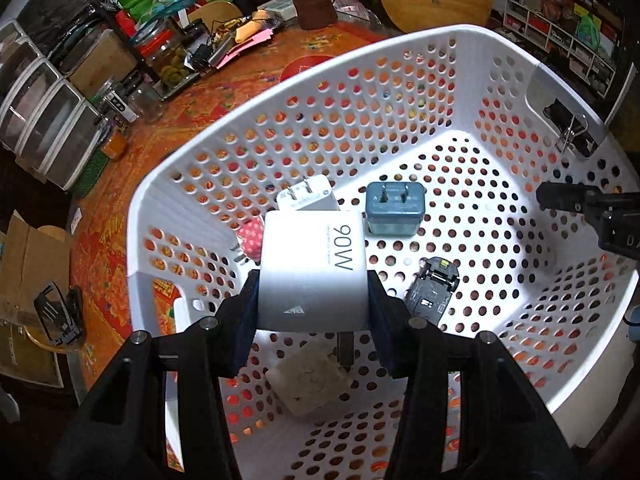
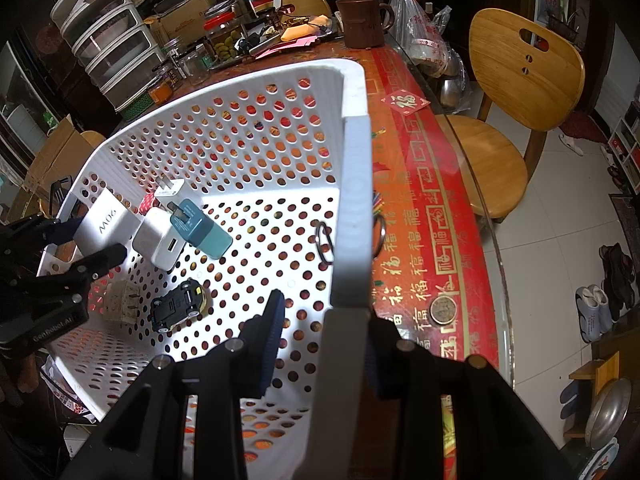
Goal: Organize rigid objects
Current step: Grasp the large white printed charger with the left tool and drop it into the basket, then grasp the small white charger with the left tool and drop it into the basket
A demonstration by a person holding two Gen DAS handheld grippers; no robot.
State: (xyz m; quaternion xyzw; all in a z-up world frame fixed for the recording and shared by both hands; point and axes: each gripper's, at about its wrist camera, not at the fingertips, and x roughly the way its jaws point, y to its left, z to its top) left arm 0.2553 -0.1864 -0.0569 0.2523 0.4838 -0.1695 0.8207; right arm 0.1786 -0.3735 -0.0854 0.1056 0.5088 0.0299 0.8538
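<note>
My left gripper [image 1: 312, 304] is shut on a white 90W charger [image 1: 314, 268] and holds it above the floor of the white perforated basket [image 1: 400, 80]. In the right wrist view the same charger [image 2: 104, 224] shows at the basket's left side. On the basket floor lie a teal plug adapter [image 1: 394, 210], a small white plug [image 1: 308, 196], a black toy car [image 1: 430, 290] and a beige block [image 1: 310, 382]. My right gripper [image 2: 320, 340] straddles the basket's rim [image 2: 354, 200], its fingers apart; one finger [image 2: 270, 332] is inside the basket.
The basket sits on a red and orange patterned table [image 2: 424, 208]. Jars [image 1: 168, 56], stacked clear drawers [image 1: 44, 108] and a brown mug [image 2: 362, 22] stand at the back. A binder clip [image 1: 572, 128] is on the basket rim. A coin [image 2: 444, 308] and wooden chair [image 2: 520, 72] are on the right.
</note>
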